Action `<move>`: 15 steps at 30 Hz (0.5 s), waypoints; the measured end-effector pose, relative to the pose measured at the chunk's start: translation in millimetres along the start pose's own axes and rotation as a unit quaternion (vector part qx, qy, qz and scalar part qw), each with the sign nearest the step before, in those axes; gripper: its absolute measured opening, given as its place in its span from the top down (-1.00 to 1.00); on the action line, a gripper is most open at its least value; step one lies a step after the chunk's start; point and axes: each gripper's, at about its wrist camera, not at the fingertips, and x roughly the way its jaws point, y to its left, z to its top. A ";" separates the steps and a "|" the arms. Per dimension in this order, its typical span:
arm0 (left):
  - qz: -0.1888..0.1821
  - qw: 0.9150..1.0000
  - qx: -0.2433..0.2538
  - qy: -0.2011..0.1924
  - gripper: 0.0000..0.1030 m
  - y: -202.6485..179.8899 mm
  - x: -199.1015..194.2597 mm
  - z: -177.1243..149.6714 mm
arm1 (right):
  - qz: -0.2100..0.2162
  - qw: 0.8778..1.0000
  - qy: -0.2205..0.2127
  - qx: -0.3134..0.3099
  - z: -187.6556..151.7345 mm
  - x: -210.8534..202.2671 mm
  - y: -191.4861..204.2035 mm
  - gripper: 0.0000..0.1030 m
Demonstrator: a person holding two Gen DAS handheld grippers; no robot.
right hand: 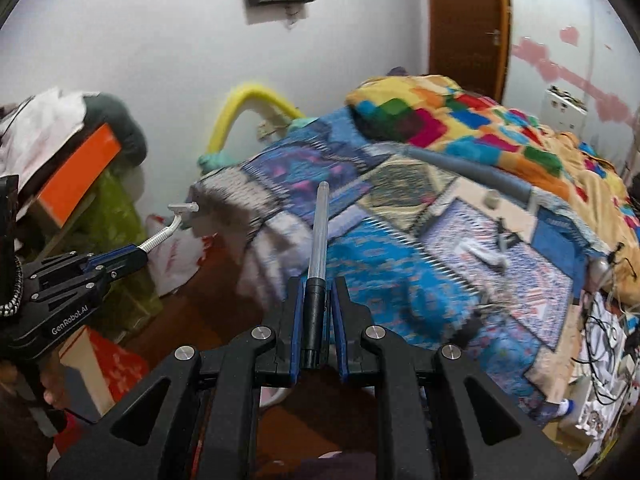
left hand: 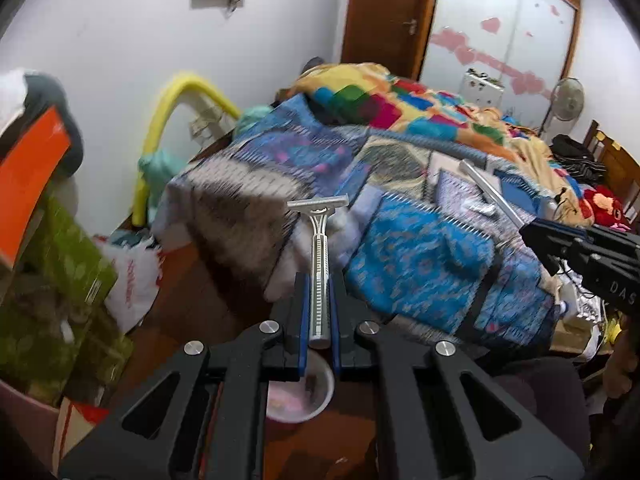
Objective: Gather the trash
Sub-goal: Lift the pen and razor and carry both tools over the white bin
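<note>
Already both tools are loaded: the left tool point(left hand: 319, 308) pinches a disposable razor point(left hand: 319, 240) and the right tool point(right hand: 316, 312) a pen point(right hand: 318, 248), each lying lengthwise along the fingers above a bowl point(left hand: 316, 396) directly beneath the left.

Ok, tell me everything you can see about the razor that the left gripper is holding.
The razor is a disposable one in pale grey or silvery plastic, with a ribbed handle that forks into a T-shaped head at the top. The left gripper is shut on the lower handle, blue pads pressing each side, so the head points up and away from the camera. In the right wrist view the neck curves near the head. It touches nothing else.
</note>
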 end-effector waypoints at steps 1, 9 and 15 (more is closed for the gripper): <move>0.005 1.000 -0.004 0.006 0.84 9.0 1.8 -7.1 | 0.005 1.000 0.005 -0.004 -1.8 5.0 7.7 0.75; 0.023 0.998 -0.024 0.054 0.84 42.3 25.6 -55.3 | 0.035 0.997 0.062 -0.028 -21.5 47.1 50.1 0.75; 0.026 0.993 -0.048 0.104 0.84 54.7 59.8 -87.8 | 0.048 0.991 0.119 -0.044 -39.6 86.7 70.0 0.75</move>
